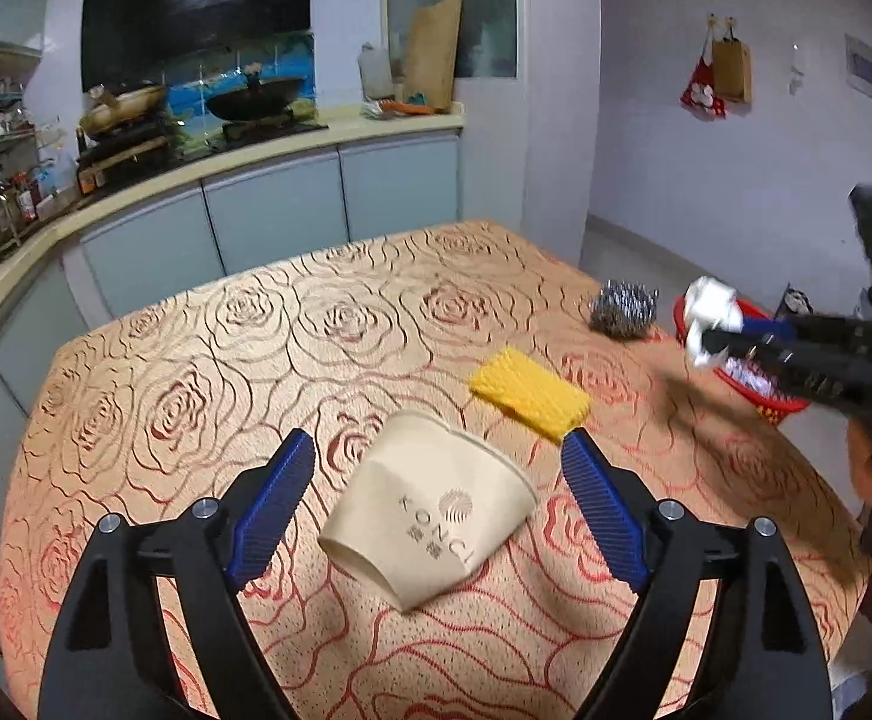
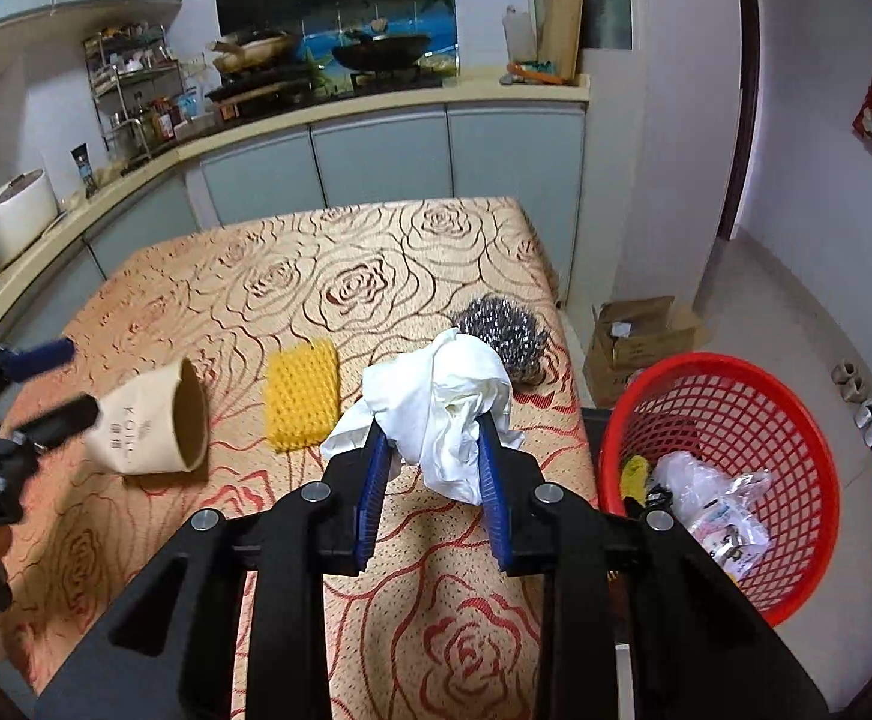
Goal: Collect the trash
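Observation:
A beige paper cup lies on its side on the rose-patterned table. My left gripper is open, one finger on each side of the cup, not touching it. The cup also shows in the right wrist view, with the left gripper around it. My right gripper is shut on a crumpled white tissue and holds it above the table's right side; it also shows in the left wrist view. A red mesh basket with some trash stands just right of the table.
A yellow sponge and a steel wool scrubber lie on the table beyond the grippers. A cardboard box sits on the floor behind the basket. A kitchen counter with woks runs along the far wall.

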